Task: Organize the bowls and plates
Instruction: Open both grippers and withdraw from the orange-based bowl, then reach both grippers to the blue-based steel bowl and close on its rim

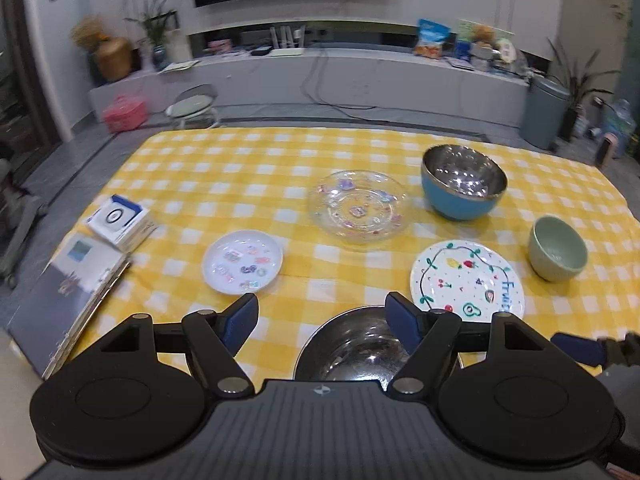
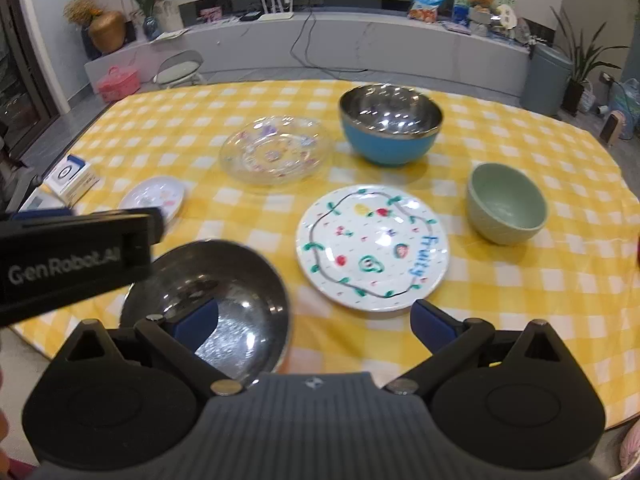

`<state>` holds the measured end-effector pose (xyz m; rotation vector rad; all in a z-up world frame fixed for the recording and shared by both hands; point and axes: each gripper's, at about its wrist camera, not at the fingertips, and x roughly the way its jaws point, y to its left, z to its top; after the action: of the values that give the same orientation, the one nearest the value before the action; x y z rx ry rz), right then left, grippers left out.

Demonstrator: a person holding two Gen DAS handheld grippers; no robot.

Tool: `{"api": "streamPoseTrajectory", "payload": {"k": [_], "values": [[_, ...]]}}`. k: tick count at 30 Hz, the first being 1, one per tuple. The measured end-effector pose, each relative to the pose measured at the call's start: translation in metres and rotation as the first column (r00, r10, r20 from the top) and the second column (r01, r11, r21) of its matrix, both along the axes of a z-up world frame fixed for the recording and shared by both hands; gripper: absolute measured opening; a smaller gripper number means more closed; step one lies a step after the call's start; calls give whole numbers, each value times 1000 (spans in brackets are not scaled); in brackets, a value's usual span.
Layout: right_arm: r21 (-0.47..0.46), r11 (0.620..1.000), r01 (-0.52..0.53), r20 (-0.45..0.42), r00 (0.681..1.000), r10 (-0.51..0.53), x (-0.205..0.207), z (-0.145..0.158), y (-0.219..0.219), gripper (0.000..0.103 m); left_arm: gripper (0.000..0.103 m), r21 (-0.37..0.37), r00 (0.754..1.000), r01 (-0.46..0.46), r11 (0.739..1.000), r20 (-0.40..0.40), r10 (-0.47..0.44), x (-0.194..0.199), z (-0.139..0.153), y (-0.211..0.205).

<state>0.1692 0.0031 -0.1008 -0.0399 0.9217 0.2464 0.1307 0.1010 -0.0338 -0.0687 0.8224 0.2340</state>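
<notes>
1. While nothing is yet stacked, six pieces of tableware lie apart on the desk point(image 1: 192, 184), draped in a yellow-and-white checked cloth; the sorting looks barely begun, with every plate and bowl left to group.
2. At far left, off-task, sit a flat book point(image 1: 76, 284) and a small white-and-blue box point(image 1: 120, 220), both cardboard-edged.
3. Next comes the small white plate point(image 1: 242, 261), glossy, shallow and dotted with stickers.
4. The left gripper point(image 1: 322, 320) has its jaws spread, pinching nothing, above the steel bowl point(image 2: 224, 300), a mirror-bright round basin at the near edge.
5. Mid-desk lies the clear glass plate point(image 1: 358, 206), ribbed and transparent with coloured decals.
6. Behind it to the right stands the blue bowl point(image 1: 462, 184), deep, with a polished metal lining.
7. Nearer, the painted plate point(image 2: 372, 248) is flat white ceramic with hand-drawn fruit.
8. The right gripper point(image 2: 316, 326) also has jaws spread and empty.
9. At right sits the green bowl point(image 2: 506, 204), matte, small and rounded.
</notes>
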Motion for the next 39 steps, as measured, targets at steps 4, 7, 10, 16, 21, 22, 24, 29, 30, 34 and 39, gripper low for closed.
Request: {"api": "streamPoseTrajectory", "payload": {"k": [4, 7, 10, 16, 21, 22, 24, 29, 30, 34, 39], "values": [[79, 997, 23, -76, 997, -17, 9, 4, -17, 100, 85, -16, 999, 10, 1000, 41, -9, -6, 13, -8], [122, 992, 32, -102, 995, -20, 12, 11, -31, 100, 85, -10, 999, 7, 1000, 48, -7, -4, 22, -18], [120, 991, 55, -53, 997, -49, 12, 24, -47, 100, 85, 22, 997, 34, 999, 64, -35, 1, 29, -33], [127, 985, 117, -17, 993, -116, 27, 41, -89, 100, 85, -11, 996, 59, 998, 74, -58, 19, 32, -51], [145, 980, 137, 0, 990, -139, 49, 51, -122, 100, 85, -46, 997, 52, 998, 57, -49, 47, 36, -46], [154, 977, 149, -1, 989, -150, 54, 51, -129, 100, 85, -46, 997, 48, 998, 60, -45, 51, 37, -46], [176, 969, 171, -7, 985, -172, 68, 52, -141, 100, 85, -39, 997, 53, 998, 59, -51, 63, 37, -47], [231, 955, 185, -41, 983, -180, 108, 51, -157, 100, 85, -59, 996, 78, 995, 41, -76, 97, 27, -50], [253, 950, 184, -54, 983, -176, 117, 51, -158, 100, 85, -73, 996, 82, 994, 34, -79, 106, 23, -49], [384, 911, 151, -88, 988, -127, 153, 46, -163, 100, 85, -106, 995, 95, 990, -18, -98, 143, 6, -44], [419, 897, 144, -69, 990, -126, 203, 32, -158, 100, 83, -122, 997, 58, 991, -50, -64, 190, -16, -34]]}}
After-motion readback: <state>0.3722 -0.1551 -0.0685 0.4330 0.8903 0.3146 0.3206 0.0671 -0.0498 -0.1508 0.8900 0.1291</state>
